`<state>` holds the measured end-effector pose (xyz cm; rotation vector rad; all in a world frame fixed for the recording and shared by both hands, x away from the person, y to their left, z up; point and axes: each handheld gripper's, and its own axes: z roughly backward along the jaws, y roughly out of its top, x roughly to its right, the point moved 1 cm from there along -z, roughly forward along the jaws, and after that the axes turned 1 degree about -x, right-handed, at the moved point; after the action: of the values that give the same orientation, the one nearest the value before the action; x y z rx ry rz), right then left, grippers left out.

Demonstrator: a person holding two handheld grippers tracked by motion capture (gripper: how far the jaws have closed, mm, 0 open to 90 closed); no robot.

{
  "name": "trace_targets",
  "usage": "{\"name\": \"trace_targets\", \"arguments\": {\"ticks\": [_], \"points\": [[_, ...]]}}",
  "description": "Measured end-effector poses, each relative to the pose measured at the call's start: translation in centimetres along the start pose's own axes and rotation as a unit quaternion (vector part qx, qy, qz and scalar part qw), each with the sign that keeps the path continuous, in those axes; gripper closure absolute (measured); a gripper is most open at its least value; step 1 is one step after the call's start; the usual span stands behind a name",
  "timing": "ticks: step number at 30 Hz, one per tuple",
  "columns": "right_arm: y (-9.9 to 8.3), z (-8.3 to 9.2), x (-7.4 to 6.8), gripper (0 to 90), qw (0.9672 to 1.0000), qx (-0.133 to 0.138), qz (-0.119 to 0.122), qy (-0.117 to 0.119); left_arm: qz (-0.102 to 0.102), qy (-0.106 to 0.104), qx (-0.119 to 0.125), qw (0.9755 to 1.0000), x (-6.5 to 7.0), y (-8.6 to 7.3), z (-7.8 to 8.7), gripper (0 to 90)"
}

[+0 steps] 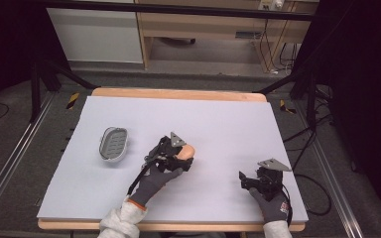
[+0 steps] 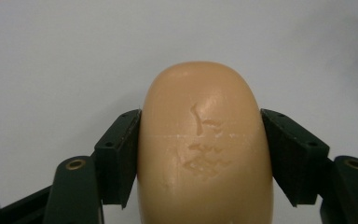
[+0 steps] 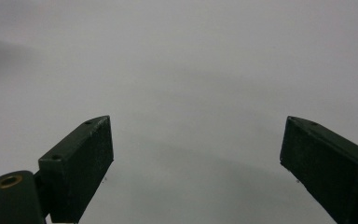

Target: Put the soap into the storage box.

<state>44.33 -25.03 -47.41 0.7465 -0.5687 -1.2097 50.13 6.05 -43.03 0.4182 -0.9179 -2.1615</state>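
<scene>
Left gripper (image 2: 200, 154) clamps scuffed soap bar (image 2: 204, 144); grey dish (image 1: 113, 144) sits beside.

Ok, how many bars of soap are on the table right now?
1. The soap bar sits between the left gripper jaws near the table's middle, right of the grey soap dish, which looks empty.

The high view looks forward and down on the whole white table (image 1: 218, 124). Both gripper views sit close, facing that same tabletop.
</scene>
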Motion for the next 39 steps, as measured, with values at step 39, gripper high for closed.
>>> {"name": "trace_targets", "arguments": {"ticks": [39], "points": [[0.0, -0.4, -0.1, 9.5, 0.9999, -0.005, 0.005, -0.007, 0.112, 0.088, 0.062, 0.9879, -11.0, -4.6, 9.0, 31.8]]}}
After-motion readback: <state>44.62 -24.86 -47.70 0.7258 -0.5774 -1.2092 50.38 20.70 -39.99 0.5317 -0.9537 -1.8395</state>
